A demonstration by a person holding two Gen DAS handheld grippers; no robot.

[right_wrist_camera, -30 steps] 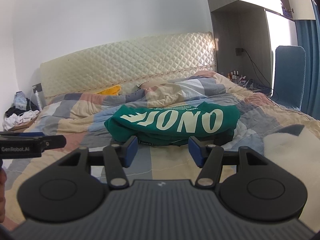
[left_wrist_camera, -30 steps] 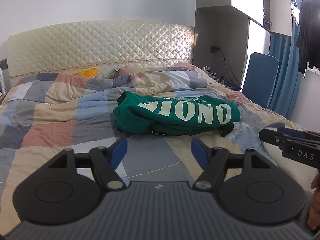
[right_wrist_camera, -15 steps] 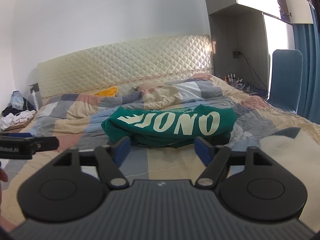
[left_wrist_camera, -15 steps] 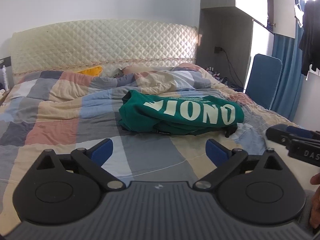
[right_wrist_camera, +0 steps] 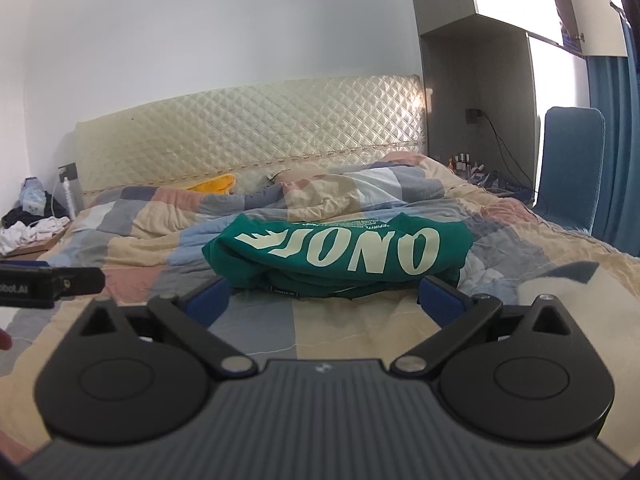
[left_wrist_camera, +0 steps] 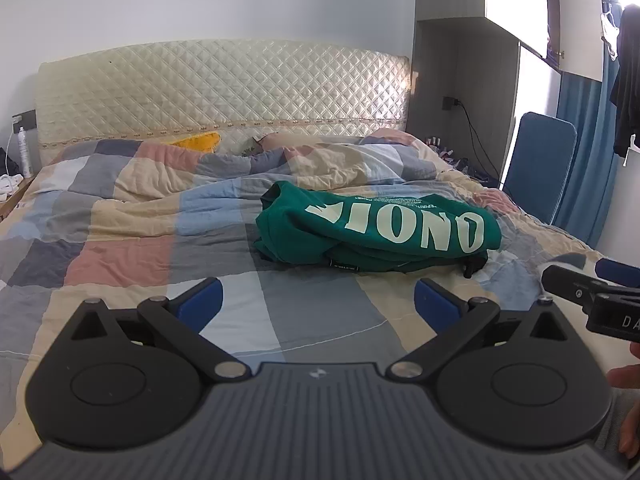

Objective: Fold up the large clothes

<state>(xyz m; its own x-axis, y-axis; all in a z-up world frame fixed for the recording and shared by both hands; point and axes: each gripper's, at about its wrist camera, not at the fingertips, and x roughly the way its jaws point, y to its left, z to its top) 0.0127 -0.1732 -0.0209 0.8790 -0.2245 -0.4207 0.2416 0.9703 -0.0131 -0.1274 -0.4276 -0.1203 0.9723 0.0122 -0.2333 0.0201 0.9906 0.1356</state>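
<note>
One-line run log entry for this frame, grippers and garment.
left gripper: open, just widened, empty | right gripper: open, just widened, empty | green sweatshirt with cream lettering: folded bundle on patchwork quilt, untouched

The small bottles (right_wrist_camera: 462, 159) at middle right are too tiny to identify; the hanging dark garment (left_wrist_camera: 628, 80) is cut off at the upper right edge.

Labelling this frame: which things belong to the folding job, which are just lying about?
Job:
- green shirt, bundled on the patchwork quilt
- left tool, open, nothing between its fingers
- right tool, open, nothing between its fingers

Lying about:
- yellow item by the headboard
- blue chair
- clothes pile beside the bed
</note>
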